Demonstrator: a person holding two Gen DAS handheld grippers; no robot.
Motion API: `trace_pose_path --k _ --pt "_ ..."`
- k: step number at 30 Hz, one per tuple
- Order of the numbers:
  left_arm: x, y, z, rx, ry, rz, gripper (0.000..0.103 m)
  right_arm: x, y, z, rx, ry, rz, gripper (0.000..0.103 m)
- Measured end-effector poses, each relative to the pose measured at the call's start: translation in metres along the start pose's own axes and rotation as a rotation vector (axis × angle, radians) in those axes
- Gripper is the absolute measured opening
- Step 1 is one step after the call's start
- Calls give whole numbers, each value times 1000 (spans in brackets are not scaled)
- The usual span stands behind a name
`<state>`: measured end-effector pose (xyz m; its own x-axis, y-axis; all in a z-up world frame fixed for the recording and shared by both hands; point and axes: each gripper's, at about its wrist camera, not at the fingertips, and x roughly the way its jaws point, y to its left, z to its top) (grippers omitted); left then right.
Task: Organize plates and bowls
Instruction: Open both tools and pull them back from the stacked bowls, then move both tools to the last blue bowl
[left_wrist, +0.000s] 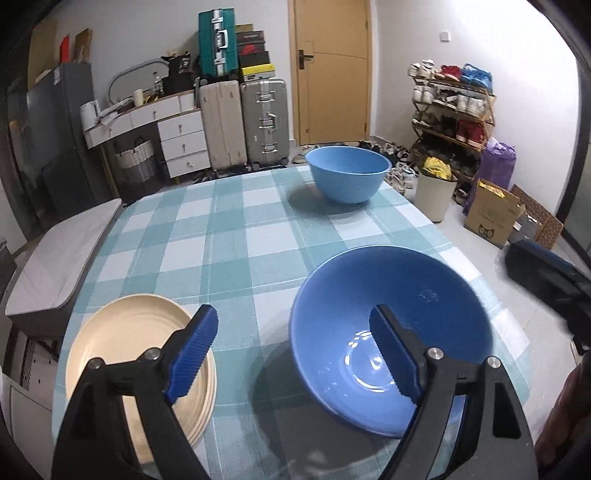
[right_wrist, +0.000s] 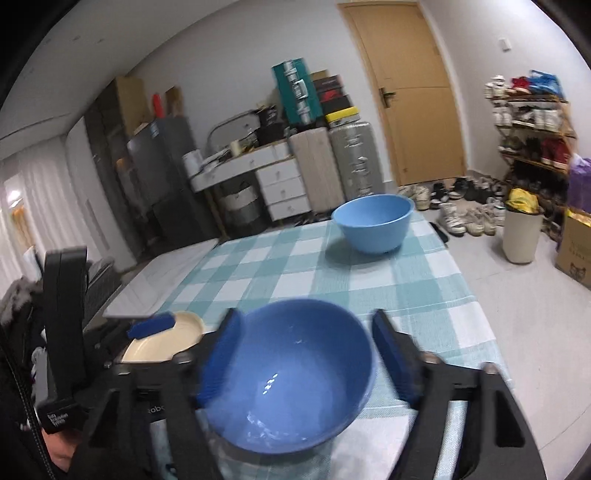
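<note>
A dark blue bowl sits on the checked tablecloth near the front right, tilted toward me. A stack of cream plates lies at the front left. A light blue bowl stands at the far edge. My left gripper is open, one finger over the plates, the other inside the dark blue bowl. In the right wrist view my right gripper is open with the dark blue bowl between its fingers; whether they touch it I cannot tell. The cream plates and light blue bowl show there too.
The table has a teal checked cloth. A grey bench stands to its left. Suitcases, drawers, a door, a shoe rack, a bin and a cardboard box stand beyond the table.
</note>
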<state>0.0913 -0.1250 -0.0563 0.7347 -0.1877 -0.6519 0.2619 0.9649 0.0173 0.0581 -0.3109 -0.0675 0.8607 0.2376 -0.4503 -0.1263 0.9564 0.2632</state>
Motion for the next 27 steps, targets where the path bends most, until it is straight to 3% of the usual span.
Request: trace_pose_path --k 1,5,14,27 --pt "4 3 -1 -12 9 -1 85 -1 -3 -1 19 -18 2 98" --pt "14 11 -4 -53 45 -13 85 2 -8 -3 11 -47 16 101" --pt "-1 12 -2 -51 -6 35 85 11 -5 -7 -12 -16 7 101" --pt "-59 6 -18 -48 -47 -8 86 -46 29 -5 -84 -90 -15 102"
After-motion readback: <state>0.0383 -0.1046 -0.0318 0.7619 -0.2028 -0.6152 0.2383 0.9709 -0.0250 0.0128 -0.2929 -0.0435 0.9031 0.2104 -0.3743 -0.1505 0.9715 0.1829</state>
